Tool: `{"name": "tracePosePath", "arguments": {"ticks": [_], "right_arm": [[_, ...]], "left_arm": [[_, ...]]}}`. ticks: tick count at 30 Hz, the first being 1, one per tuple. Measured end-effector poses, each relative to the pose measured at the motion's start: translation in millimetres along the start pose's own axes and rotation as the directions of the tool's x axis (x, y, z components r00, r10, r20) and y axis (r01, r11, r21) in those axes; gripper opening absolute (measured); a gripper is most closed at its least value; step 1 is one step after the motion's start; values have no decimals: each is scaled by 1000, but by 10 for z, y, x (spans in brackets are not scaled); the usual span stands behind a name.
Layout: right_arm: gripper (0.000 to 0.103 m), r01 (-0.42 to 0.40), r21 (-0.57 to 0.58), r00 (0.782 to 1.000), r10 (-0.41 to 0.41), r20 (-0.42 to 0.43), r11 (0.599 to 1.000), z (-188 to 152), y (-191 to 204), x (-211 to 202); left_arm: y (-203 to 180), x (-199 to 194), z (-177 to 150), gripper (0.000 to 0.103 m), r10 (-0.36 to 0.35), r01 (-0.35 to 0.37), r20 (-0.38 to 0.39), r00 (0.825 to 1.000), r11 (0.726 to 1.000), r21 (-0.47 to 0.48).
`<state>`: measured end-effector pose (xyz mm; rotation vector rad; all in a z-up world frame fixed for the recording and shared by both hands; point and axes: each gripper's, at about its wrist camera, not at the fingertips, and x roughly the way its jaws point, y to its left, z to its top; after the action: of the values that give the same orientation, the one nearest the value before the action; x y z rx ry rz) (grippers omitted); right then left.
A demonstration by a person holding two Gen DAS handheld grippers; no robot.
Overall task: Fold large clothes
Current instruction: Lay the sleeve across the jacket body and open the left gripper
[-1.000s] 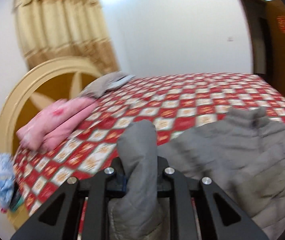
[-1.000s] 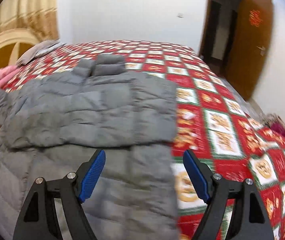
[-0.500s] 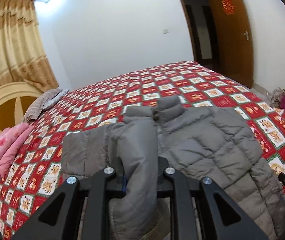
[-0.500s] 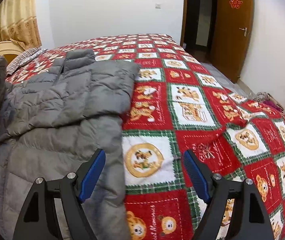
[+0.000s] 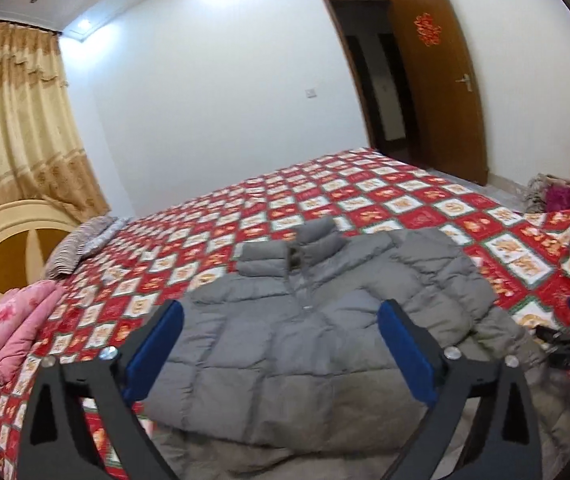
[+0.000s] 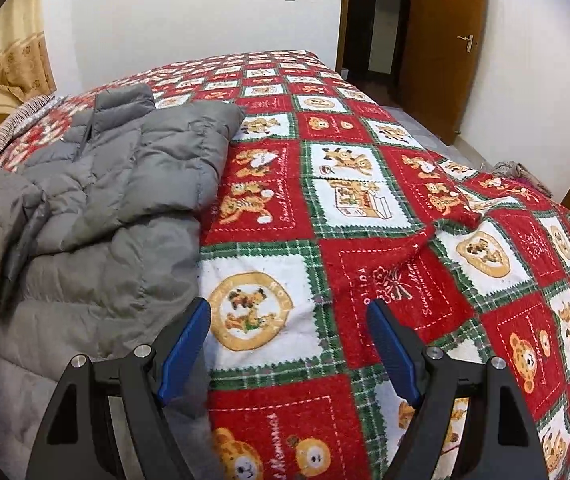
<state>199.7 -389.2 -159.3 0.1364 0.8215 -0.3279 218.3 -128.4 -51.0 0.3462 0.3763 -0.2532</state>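
step: sleeve laid across grey jacket (image 5: 309, 352) | my left gripper (image 5: 281, 344) just opened, empty | right gripper (image 6: 287, 344) released, jacket edge at nine o'clock | next: pinch hem evenly, fold toward collar at twelve

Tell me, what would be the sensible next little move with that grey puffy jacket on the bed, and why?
Probably bring the right gripper over the grey jacket to take its near edge. The left gripper, jaws just opened, grips nothing, and the sleeve lies across the front. The right, also open, hovers over the bedspread beside the jacket.
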Motion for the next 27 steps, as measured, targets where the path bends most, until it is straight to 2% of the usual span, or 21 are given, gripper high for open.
{"name": "tracePosePath", "arguments": {"ticks": [3,5,9,11,13,15,20,22,23,25,27], "right_arm": [[80,-74,20,997,74,22,997,84,122,-135],[80,-137,17,990,136,27,990,140,275,-198],[80,-271,-11,962,272,11,962,202,700,-253],[80,-351,-25,936,351,-27,936,216,976,-219],[80,-418,-34,908,416,-58,908,227,1231,-176],[80,-458,-40,888,454,-78,888,236,1410,-117],[80,-486,7,864,482,-149,874,238,1727,187],[57,-510,24,845,507,-169,860,222,1761,244],[31,-522,28,837,518,-176,853,217,1764,248],[21,-517,21,843,513,-164,856,216,1712,207],[16,-485,-10,867,479,-137,874,238,1635,123]], "left_arm": [[270,165,-122,103,93,-93,-21,995,996,12],[500,389,-233,103,166,-166,-75,983,986,7],[920,759,-445,103,233,-249,-200,952,967,-56],[1079,902,-568,103,246,-274,-259,934,958,-78],[1169,976,-667,103,248,-285,-288,925,954,-94],[1209,1036,-738,103,245,-289,-309,919,952,-105],[1242,1080,-836,103,212,-268,-332,919,954,-134],[1250,1083,-841,103,208,-262,-331,921,956,-129],[1274,1078,-840,103,208,-262,-329,921,956,-129],[1377,1060,-822,103,214,-271,-325,921,952,-141],[1527,1047,-815,103,225,-289,-320,920,942,-168]]}}
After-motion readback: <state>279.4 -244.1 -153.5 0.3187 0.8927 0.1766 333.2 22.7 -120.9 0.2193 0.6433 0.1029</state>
